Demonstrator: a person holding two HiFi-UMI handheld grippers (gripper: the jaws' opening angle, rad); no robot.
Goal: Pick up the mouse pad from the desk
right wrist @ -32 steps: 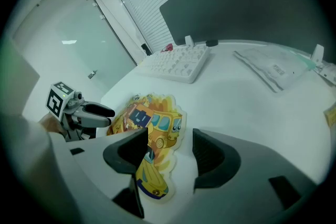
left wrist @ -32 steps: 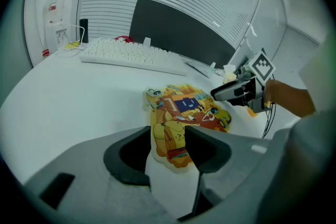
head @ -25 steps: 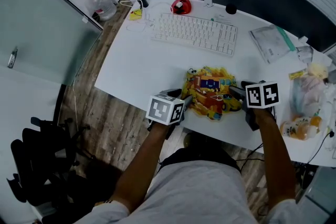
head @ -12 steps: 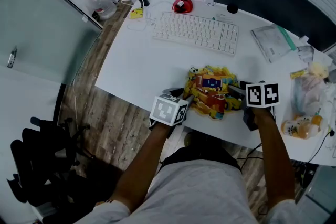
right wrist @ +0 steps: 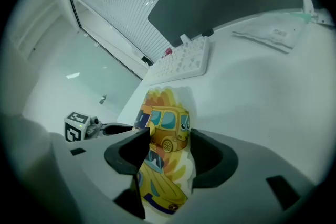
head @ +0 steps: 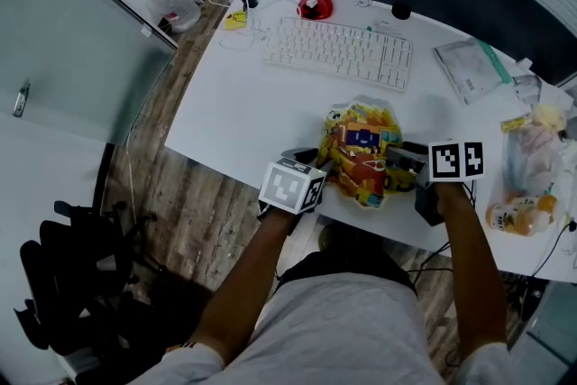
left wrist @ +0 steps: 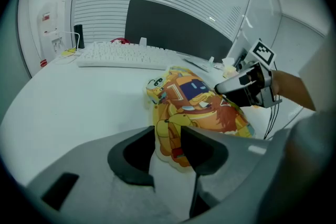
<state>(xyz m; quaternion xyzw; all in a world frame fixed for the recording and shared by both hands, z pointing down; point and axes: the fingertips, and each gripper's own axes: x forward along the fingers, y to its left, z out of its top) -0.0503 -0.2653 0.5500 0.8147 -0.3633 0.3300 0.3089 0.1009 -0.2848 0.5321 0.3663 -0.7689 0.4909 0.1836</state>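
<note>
While the left gripper is closing its jaws, its own view shows the near corner of the thin, wavy-edged mouse pad, printed with yellow and orange cartoon vehicles, lying between them. The pads do not visibly pinch it, so this gripper is not yet grasping. The mouse pad stretches ahead of these jaws and to their right across the white bench. Its surface looks arched rather than flat, which suggests a soft, floppy sheet.

In the right gripper view, the right gripper has its jaws spread wide and released. The opposite edge of the mouse pad reaches deep between them and appears to tilt up off the bench. One jaw overlaps the printed face, but no squeeze shows.

In the head view, the mouse pad sits directly between the two grippers, near the front edge of the bench. It is well short of the white keyboard beyond them.

Judged from this, the mouse pad should be light and limp, probably with a grippy underside that clings to the bench. Peeling it up should therefore go easier than sliding it. The raised edges at each gripper look like the best places to hold. A firm pinch across the thickness on each side should keep the middle from sagging or folding. It does not look fragile, so a hard clamp should do no harm.
</note>
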